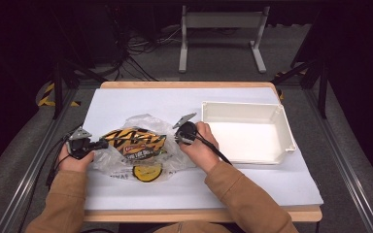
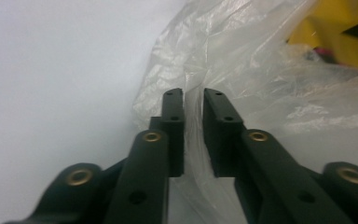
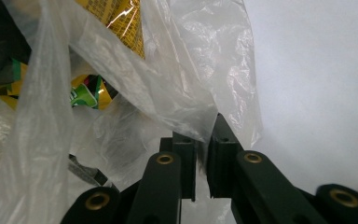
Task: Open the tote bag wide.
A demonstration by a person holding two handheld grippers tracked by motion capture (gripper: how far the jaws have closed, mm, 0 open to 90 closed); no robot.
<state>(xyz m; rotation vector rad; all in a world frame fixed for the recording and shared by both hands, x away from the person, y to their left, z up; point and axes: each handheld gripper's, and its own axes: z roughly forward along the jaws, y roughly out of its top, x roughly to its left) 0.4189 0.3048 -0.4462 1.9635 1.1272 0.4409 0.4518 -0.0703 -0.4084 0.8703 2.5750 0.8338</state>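
Both tongs are clamped on the same crinkled clear plastic bag (image 1: 141,145), one at each side. Left gripper (image 1: 98,144) bites the bag's left edge: in the left gripper view its two black jaws stand nearly together with a thin fold of the film (image 2: 193,121) pinched between their pads. Right gripper (image 1: 177,137) grips the bag's right edge; in the right gripper view (image 3: 204,161) its jaws are likewise drawn close, with a bunched pleat of plastic (image 3: 186,107) caught between them.

Between the two grippers, inside the bag, lies a yellow and black striped snack packet (image 1: 135,141), its foil showing beyond the jaws in the right gripper view (image 3: 116,21) and as a yellow patch at the far right beyond the jaws in the left gripper view (image 2: 335,32). Just nearer the person than the packet, a round yellow printed mark (image 1: 147,172) shows on the film.

Each tool is held by a hand in a tan sleeve: the left hand (image 1: 73,160) and the right hand (image 1: 201,148). Just beyond the right gripper, on its outer side, sits a shallow white rectangular plastic tray (image 1: 286,131), apart from the bag. Everything rests on a pale sheet (image 1: 136,99) covering the wooden table (image 1: 199,214).
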